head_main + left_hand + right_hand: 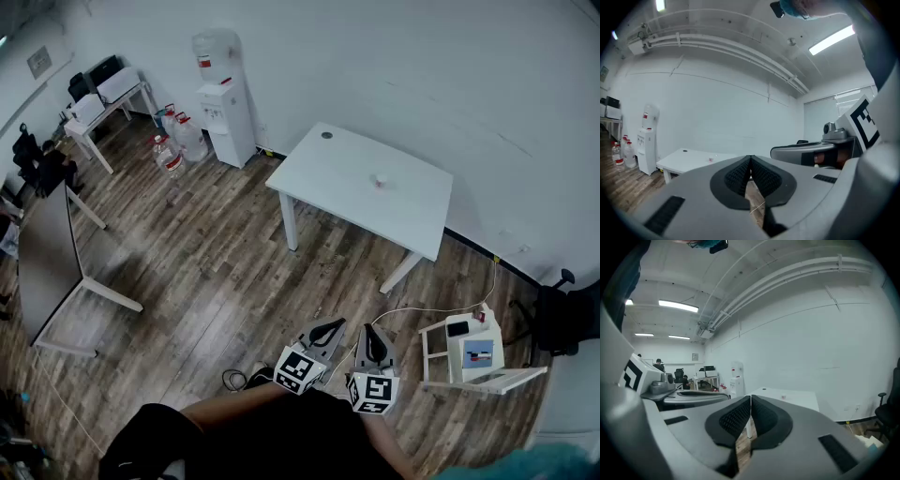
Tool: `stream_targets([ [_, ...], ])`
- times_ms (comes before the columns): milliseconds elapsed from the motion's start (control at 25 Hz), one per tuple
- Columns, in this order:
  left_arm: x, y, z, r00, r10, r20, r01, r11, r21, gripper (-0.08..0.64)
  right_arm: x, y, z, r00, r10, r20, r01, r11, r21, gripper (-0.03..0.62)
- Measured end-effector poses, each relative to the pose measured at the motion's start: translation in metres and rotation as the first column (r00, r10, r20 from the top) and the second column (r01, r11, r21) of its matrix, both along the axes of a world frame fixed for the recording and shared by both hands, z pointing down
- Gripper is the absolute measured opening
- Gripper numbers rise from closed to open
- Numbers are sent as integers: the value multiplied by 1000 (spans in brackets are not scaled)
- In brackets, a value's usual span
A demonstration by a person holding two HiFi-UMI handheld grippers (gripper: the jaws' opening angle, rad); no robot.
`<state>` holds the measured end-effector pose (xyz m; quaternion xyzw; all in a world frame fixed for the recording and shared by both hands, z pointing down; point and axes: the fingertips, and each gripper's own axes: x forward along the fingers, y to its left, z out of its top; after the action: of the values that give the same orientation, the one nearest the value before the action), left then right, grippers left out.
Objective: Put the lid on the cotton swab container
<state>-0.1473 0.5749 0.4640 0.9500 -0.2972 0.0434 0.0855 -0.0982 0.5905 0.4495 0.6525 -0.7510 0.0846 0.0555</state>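
Observation:
A white table stands across the room, well ahead of both grippers. A small pale container sits near the table's middle, too small to make out in detail. A small dark round thing lies at the table's far left corner. My left gripper and right gripper are held side by side low in the head view, over the wood floor. Both are shut with nothing between the pads. In the left gripper view the table shows past the shut left gripper. The right gripper view shows the table beyond the shut right gripper.
A water dispenser and water bottles stand against the wall, left of the table. A low white stand with devices and a white cable are at the right. An office chair is farther right. A large tilted panel stands at the left.

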Motion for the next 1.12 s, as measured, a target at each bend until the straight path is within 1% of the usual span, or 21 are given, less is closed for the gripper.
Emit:
stream_targets([
  [240, 2, -11, 6, 998, -57, 11, 57, 998, 7, 12, 17, 0, 1, 1000, -4, 7, 4, 1000, 29, 32],
  [400, -5, -6, 14, 994, -106, 16, 106, 994, -11, 12, 23, 9, 7, 996, -9, 85, 4, 998, 57, 34],
  [520, -12, -3, 21, 992, -124, 32, 125, 992, -30, 12, 22, 16, 19, 989, -35, 142, 29, 999, 44, 34],
  [640, -13, -8, 29, 988, -141, 54, 143, 989, -32, 12, 27, 20, 30, 985, -25, 173, 19, 999, 33, 34],
  [720, -13, -15, 34, 986, -151, 72, 154, 988, -32, 12, 32, 17, 37, 986, -13, 166, 11, 1000, 18, 34],
  [840, -7, -23, 37, 988, -140, 70, 143, 989, -44, 12, 42, 9, 44, 990, -7, 144, 8, 1000, -8, 34],
  [920, -2, -31, 40, 990, -120, 76, 124, 991, -51, 12, 47, 2, 45, 986, 13, 166, -11, 1000, -11, 34],
  [1000, 4, -45, 48, 991, -105, 88, 110, 992, -61, 12, 54, -8, 44, 984, 41, 176, -41, 999, -3, 34],
  [1120, 21, -72, 57, 994, -76, 80, 83, 993, -85, 12, 66, -31, 48, 986, 70, 152, -69, 998, -15, 34],
])
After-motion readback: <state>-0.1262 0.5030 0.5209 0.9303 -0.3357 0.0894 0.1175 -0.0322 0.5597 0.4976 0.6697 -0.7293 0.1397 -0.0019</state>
